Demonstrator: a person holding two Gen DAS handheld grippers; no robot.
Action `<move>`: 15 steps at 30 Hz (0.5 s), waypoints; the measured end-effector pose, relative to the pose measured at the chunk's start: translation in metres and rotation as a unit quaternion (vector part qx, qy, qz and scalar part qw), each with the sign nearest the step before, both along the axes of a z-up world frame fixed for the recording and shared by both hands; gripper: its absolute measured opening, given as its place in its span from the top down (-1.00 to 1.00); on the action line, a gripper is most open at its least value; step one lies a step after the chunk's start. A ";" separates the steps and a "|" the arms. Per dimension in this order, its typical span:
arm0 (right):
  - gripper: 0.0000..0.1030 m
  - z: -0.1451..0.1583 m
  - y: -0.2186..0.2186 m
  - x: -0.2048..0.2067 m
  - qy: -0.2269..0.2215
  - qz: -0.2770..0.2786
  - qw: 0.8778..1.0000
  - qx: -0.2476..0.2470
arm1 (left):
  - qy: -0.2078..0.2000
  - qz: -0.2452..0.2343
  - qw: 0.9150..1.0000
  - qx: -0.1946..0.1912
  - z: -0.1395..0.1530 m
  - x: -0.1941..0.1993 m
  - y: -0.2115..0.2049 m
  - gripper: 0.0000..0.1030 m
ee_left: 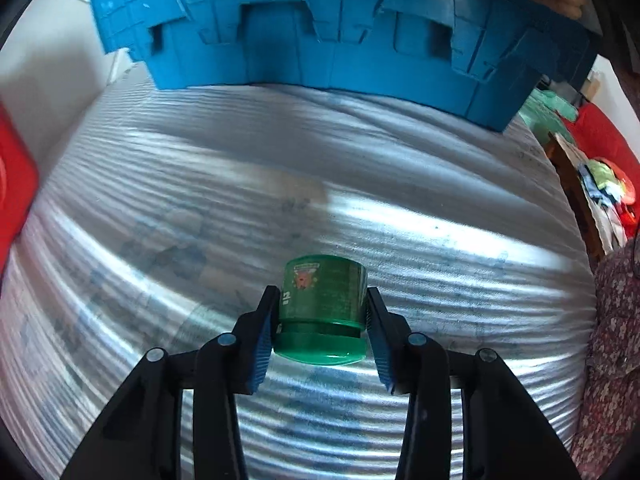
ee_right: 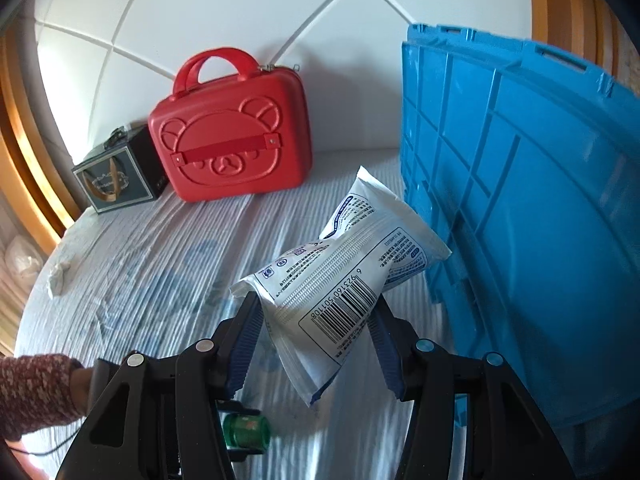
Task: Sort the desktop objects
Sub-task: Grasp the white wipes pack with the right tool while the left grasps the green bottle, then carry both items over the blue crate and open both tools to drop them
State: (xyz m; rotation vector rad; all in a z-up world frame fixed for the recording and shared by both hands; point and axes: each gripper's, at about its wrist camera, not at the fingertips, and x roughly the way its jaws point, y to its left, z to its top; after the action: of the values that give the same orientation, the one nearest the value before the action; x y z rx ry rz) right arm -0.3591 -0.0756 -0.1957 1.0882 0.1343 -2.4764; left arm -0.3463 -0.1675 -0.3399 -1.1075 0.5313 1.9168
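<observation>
Above striped bedding [ee_left: 320, 184] beside the blue crate [ee_right: 520, 200], my left gripper [ee_left: 322, 312] clamps a green jar [ee_left: 324, 300] while my right gripper [ee_right: 316, 316] pinches a white pouch [ee_right: 340, 272] whose slick, sagging film could slip free.

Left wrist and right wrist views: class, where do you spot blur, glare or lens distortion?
Left wrist: striped cover streaked with motion blur and bright glare; blue crate bowed by fisheye; green jar sharp. Right wrist: white packet crisp, barcode readable; crate edges curve.

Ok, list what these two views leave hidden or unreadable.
- Blue crate interior: both views show only outer walls.
- Green jar label: left wrist view, too small and blurred.
- White packet front: right wrist view, turned away.
- Red case: left wrist view, cut off by edge.
</observation>
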 end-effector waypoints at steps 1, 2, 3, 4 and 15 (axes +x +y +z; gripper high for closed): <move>-0.02 0.005 0.000 0.004 0.007 0.001 1.000 -0.001 | 0.007 0.018 1.000 0.002 0.007 0.002 -0.003 0.19; -0.02 0.009 0.000 0.009 0.012 0.003 1.000 -0.003 | 0.015 0.035 0.999 0.008 0.015 0.005 -0.008 0.19; -0.02 0.016 0.001 0.015 0.019 0.006 1.000 -0.006 | 0.025 0.054 0.998 0.017 0.028 0.010 -0.013 0.19; -0.02 0.023 0.001 0.020 0.027 0.008 1.000 -0.009 | 0.037 0.068 0.997 0.023 0.042 0.014 -0.017 0.19; -0.02 0.137 0.044 0.128 0.141 0.005 0.988 -0.060 | 0.227 0.104 0.964 0.091 0.234 0.067 0.021 0.19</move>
State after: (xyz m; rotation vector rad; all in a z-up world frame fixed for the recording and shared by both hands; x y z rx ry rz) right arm -0.2309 -0.0312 -0.0584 0.6826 0.0722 -2.5806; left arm -0.2792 -0.1464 -0.1056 -0.6217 0.4836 2.3704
